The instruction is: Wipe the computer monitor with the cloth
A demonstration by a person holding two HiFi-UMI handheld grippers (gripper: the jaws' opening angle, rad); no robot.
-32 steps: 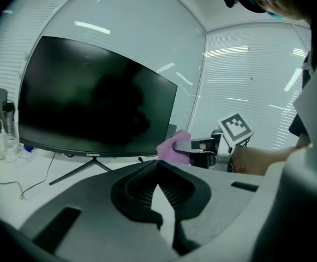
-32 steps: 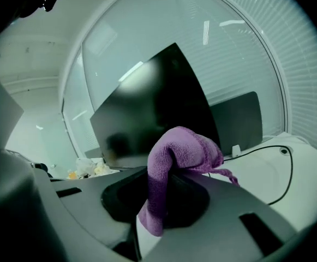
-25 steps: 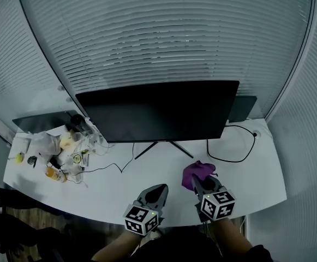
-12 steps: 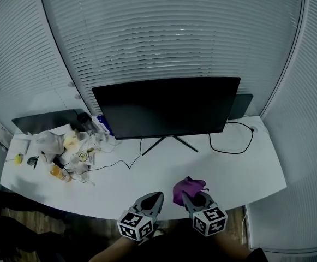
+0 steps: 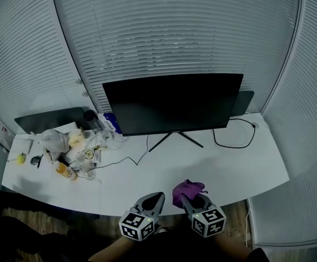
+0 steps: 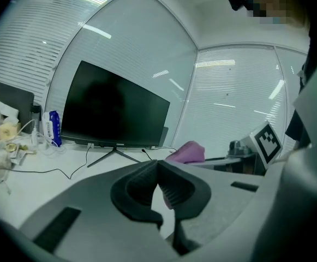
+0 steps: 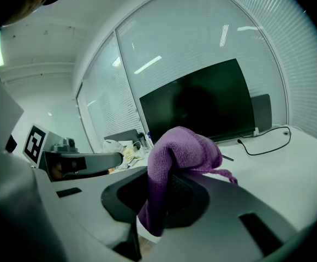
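**Head view.**
- White curved desk (image 5: 240, 173), with its near edge at the bottom of the frame.
- Black flat computer monitor (image 5: 172, 102), upright at the back centre on a thin black splayed-leg stand (image 5: 175, 137). Screen dark.
- Pale slatted window blinds (image 5: 174, 31) close behind the monitor.
- Smaller dark panel (image 5: 244, 102) behind the monitor's right edge.
- Dark flat slab (image 5: 48, 119) at the back left.
- Looped black cable (image 5: 234, 141) on the desk under the monitor's right end.
- Thin black cord (image 5: 120, 160) trailing from the left-hand clutter toward the stand.
- Clutter on the left: crumpled white plastic bag (image 5: 54, 140), orange bottle (image 5: 64, 171) and blue packet (image 5: 110, 122).
- Left gripper (image 5: 156, 198) and right gripper (image 5: 186, 200) side by side over the near desk edge, well apart from the monitor.
- Purple cloth (image 5: 186, 190) bunched at the right gripper's tip.
- Open desk top between the cloth and the screen. Stand legs and cords lie nearer the monitor.

**Left gripper view.**
- Jaws closed tip to tip, with nothing between them.
- Monitor ahead and to the left, with the blue packet beside its left edge.
- Purple cloth and the right gripper's marker cube to the right.

**Right gripper view.**
- Jaws clamped on the purple cloth, with a fold bulging above them and a tail hanging below.
- Cloth covering the lower middle of the outlook. Monitor visible beyond and above it, not touching.
- Looped black cable to the right, left gripper to the left.
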